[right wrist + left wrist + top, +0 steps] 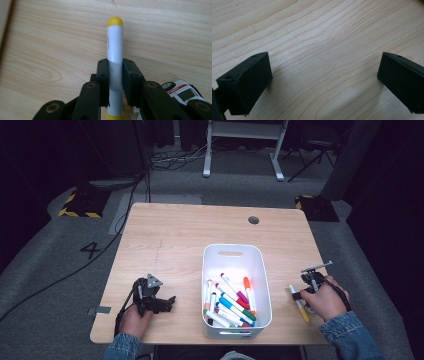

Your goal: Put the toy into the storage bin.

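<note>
At tabletop centre, white bin holds many markers. Right gripper fingers clamp yellow marker near right edge; left gripper fingers spread, empty.

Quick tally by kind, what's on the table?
Yellow marker, clamped in the right gripper: 1
White bin of mixed markers, pile too tangled to count: 1
Left gripper, jaws apart over bare table: 1
Total: 4, bin markers and table excluded

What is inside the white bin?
The white bin holds a pile of markers with caps in several colours. The far half of its floor is bare. What lies under the pile is covered.
</note>
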### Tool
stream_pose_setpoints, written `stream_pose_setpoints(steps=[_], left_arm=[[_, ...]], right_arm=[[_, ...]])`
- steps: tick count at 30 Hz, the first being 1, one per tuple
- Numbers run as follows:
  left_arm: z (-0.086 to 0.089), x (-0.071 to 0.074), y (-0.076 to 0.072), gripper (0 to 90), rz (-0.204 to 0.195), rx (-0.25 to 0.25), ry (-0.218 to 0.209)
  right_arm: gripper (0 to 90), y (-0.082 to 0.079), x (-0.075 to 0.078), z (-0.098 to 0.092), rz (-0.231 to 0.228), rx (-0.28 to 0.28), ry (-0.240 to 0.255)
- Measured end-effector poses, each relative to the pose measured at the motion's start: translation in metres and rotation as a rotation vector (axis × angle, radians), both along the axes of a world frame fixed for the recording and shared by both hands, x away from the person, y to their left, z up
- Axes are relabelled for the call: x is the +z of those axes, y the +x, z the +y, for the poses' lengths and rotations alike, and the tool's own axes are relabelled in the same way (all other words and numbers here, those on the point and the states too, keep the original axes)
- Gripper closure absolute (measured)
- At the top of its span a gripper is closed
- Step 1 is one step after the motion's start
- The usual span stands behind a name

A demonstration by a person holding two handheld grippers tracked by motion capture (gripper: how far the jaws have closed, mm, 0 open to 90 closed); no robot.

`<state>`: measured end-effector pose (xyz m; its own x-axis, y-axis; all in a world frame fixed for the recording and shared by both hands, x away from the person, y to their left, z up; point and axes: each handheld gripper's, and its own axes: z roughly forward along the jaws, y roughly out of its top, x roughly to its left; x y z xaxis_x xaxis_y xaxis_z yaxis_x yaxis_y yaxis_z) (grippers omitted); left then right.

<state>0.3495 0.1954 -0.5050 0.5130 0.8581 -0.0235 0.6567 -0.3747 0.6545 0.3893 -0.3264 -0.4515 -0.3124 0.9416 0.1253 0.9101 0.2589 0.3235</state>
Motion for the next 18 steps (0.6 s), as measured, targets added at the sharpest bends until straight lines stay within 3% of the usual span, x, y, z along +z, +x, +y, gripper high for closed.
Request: stream_pose_setpoints(steps=[8,18], left_arm=[[0.000,0.000,0.000,0.0,0.001,0.001,-0.001],[0.000,0.000,-0.001,0.0,-0.004,-0.003,0.003]], right_arm=[[77.0,-0.007,0.032,0.008,-0.068,0.034,0.050],[77.0,-0.014,0.070,0.018,-0.158,0.090,0.074]])
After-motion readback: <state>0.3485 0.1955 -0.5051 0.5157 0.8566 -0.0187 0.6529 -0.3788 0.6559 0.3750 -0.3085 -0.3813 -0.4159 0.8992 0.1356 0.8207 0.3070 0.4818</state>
